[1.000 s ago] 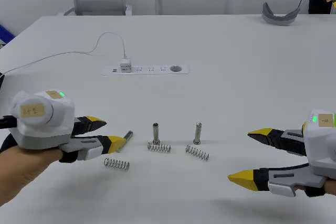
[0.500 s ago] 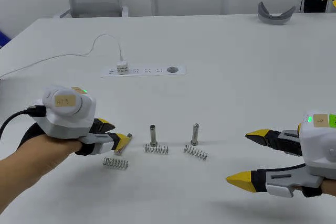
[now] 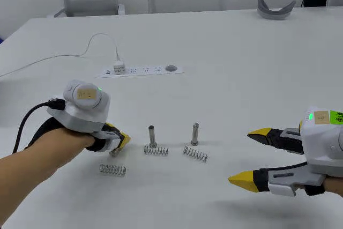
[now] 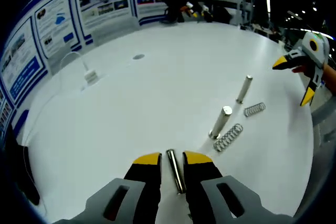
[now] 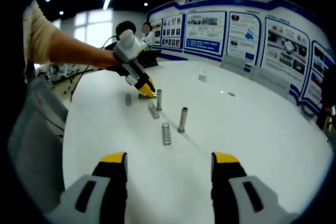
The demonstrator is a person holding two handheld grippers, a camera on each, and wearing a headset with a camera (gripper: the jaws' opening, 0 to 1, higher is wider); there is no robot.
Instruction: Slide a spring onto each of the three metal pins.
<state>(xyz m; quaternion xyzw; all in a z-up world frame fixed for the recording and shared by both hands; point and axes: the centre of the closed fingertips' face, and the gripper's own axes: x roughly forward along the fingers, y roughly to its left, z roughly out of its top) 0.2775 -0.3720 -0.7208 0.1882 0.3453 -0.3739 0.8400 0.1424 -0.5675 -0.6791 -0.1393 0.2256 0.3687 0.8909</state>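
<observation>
Two metal pins (image 3: 152,136) (image 3: 195,133) stand upright on the white table (image 3: 225,79). A spring (image 3: 155,150) (image 3: 195,154) lies in front of each, and a third spring (image 3: 112,169) lies further left. The third pin (image 4: 175,169) lies flat between the tips of my left gripper (image 4: 172,158), whose jaws are closed in on both its sides. In the head view that gripper (image 3: 123,139) points down at the table just left of the upright pins. My right gripper (image 3: 249,155) hovers open well to the right, nothing between its fingers. Its own view has both standing pins (image 5: 159,99) (image 5: 182,119) ahead.
A white power strip (image 3: 140,71) with a plugged charger (image 3: 118,68) and its cable lies beyond the pins. A grey curved band (image 3: 276,9) rests near the far edge. Chairs stand behind the table. A black cable trails from my left gripper.
My left gripper has moved right and tipped down onto the lying pin, and its jaws have closed in around it. The right gripper has stayed open in much the same place.
</observation>
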